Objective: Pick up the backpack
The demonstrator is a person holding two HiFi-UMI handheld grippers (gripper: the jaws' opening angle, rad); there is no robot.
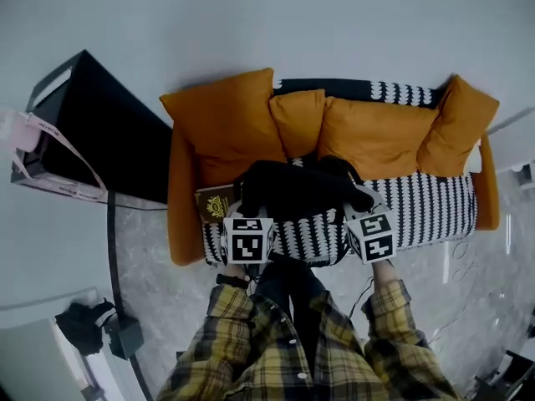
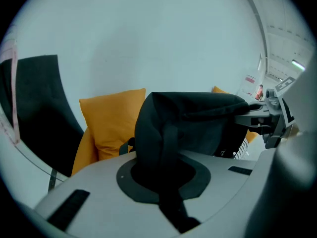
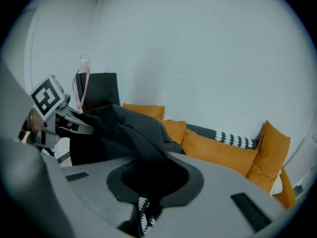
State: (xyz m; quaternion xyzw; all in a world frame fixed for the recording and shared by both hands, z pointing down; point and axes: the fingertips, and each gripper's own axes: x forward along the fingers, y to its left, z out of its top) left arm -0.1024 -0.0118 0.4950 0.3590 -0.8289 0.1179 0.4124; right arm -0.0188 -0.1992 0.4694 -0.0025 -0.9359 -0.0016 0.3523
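The left gripper [image 1: 243,213] and right gripper [image 1: 364,215] each pinch 1 end of the black backpack [image 1: 297,190] over the sofa [image 1: 435,207] seat. 4 orange cushions [image 1: 226,124] sit at 12 o'clock below a pale wall [image 1: 251,23], and grey marbled floor [image 1: 159,253] lies at 6 o'clock.

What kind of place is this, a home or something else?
Probably a living-room corner, perhaps staged in a studio or lab. A sofa with a black-and-white patterned seat carries orange cushions against a plain white wall, and a loose cable runs over the pale floor.
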